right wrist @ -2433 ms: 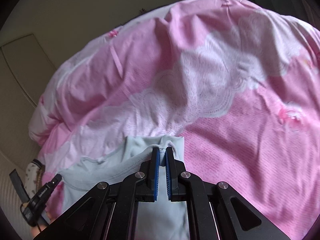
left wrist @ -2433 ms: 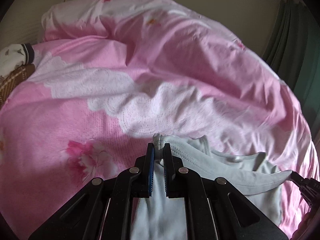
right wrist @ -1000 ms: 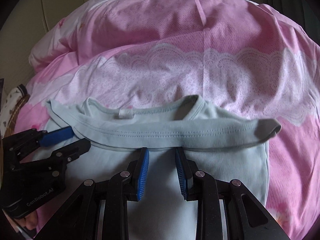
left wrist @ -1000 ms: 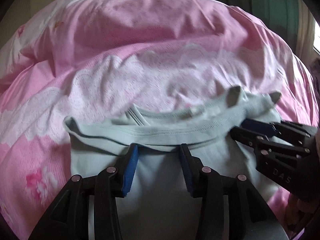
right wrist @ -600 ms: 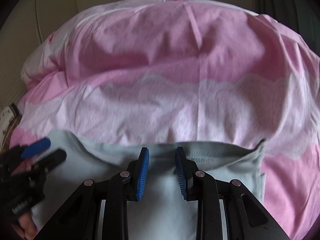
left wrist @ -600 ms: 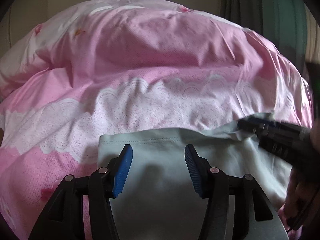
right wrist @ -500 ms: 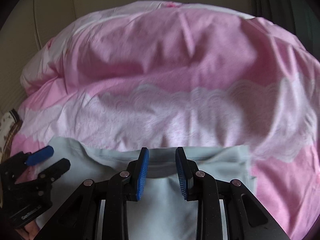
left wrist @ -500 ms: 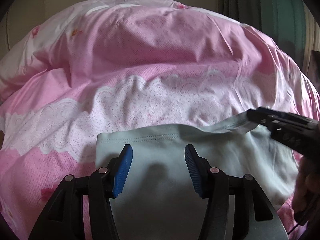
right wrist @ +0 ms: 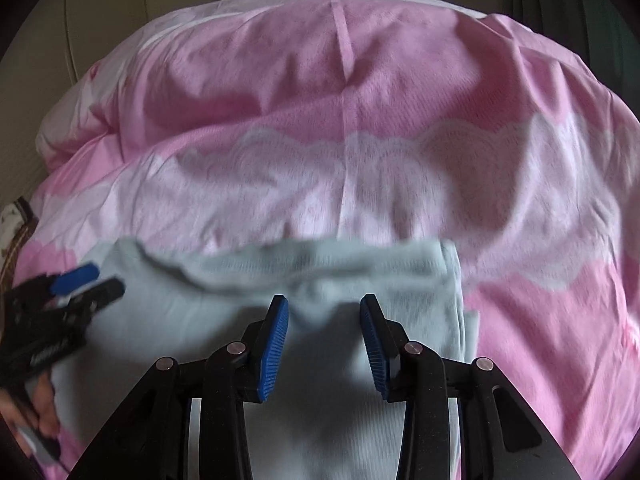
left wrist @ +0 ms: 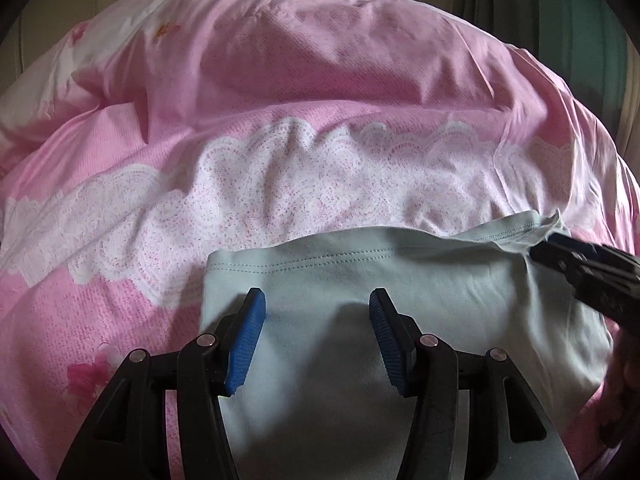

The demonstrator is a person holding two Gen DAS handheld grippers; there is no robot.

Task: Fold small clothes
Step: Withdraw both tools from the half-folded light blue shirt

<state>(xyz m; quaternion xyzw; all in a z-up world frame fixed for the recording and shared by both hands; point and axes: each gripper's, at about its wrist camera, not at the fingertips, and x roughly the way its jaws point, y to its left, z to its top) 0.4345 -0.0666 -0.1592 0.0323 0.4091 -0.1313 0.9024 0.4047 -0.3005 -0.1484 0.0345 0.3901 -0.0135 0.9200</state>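
Observation:
A pale grey-green garment [left wrist: 360,272] lies folded on the pink duvet [left wrist: 320,80], its stitched hem edge facing away from me. My left gripper [left wrist: 316,300] hovers open over its left part, nothing pinched between the blue pads. At the garment's far right corner the right gripper [left wrist: 560,248] shows. In the right wrist view the right gripper [right wrist: 324,304] has its jaws opening over the garment [right wrist: 200,312]. A small hump of cloth sits between the pads, and they do not press on it. The left gripper [right wrist: 86,280] is at the left edge.
The rumpled duvet [right wrist: 340,80], pink with a white lace band, covers the whole bed. Green curtains [left wrist: 580,20] hang at the back right and a beige padded wall [right wrist: 80,20] at the back left. A patterned brown item [right wrist: 12,220] lies at the left edge. A person's hand [right wrist: 36,404] grips the left tool.
Both grippers, earlier shut on the garment's edge, have let go and stand open above it. The neckline is now covered by the folded-over hem. The right jaws have widened further.

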